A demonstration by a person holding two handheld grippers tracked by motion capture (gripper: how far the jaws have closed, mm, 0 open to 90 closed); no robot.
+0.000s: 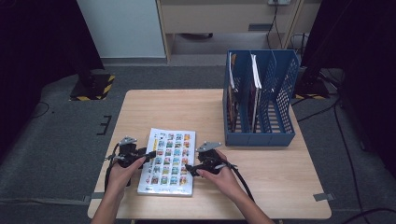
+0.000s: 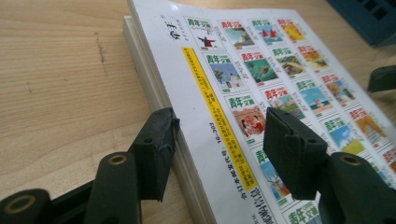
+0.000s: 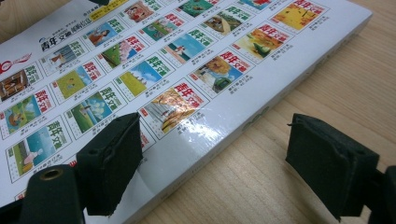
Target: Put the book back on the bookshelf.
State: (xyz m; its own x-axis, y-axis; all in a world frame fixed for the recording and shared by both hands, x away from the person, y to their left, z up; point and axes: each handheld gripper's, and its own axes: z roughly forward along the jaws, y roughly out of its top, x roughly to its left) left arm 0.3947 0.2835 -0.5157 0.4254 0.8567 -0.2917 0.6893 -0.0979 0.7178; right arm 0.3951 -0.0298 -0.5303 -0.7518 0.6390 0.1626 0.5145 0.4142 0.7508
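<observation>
A thick white book (image 1: 168, 161) with a grid of small colour pictures on its cover lies flat on the wooden table (image 1: 163, 107), near the front edge. My left gripper (image 1: 148, 156) is at the book's left edge. In the left gripper view it (image 2: 220, 119) stands open across that edge of the book (image 2: 261, 79), with one jaw beside the page block and the other over the cover. My right gripper (image 1: 189, 169) is at the right edge. Seen from the right gripper view, it (image 3: 215, 126) is open wide, one jaw over the book (image 3: 187, 60) and one over bare wood.
A blue mesh file holder (image 1: 261, 135) stands at the table's back right with a few upright books (image 1: 254, 84) in its left slots. Bare wood lies behind the book and to the right front. Grey carpet surrounds the table.
</observation>
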